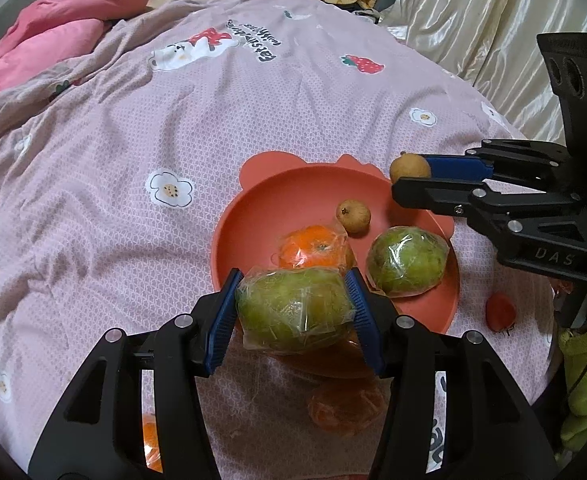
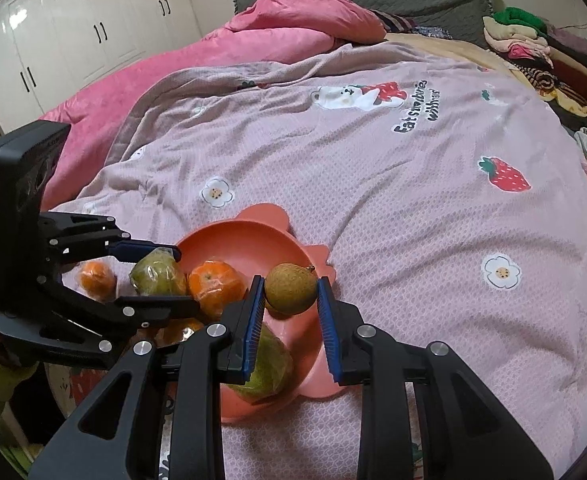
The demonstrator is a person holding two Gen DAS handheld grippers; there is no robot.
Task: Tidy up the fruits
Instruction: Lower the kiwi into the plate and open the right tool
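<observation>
Black-and-blue jaws of the left gripper [image 1: 295, 304] clamp a wrapped green fruit [image 1: 293, 306] over the near rim of the orange bowl [image 1: 253, 216]; the right gripper [image 2: 291, 300] pinches a small brown fruit [image 2: 290, 288] above the bowl's far side, where an orange [image 1: 313, 246] lies.

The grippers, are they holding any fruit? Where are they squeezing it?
Yes, both. The left hand-held gripper squeezes a wrapped green fruit by its two ends. The right hand-held gripper pinches a small brown fruit by its sides.
</observation>
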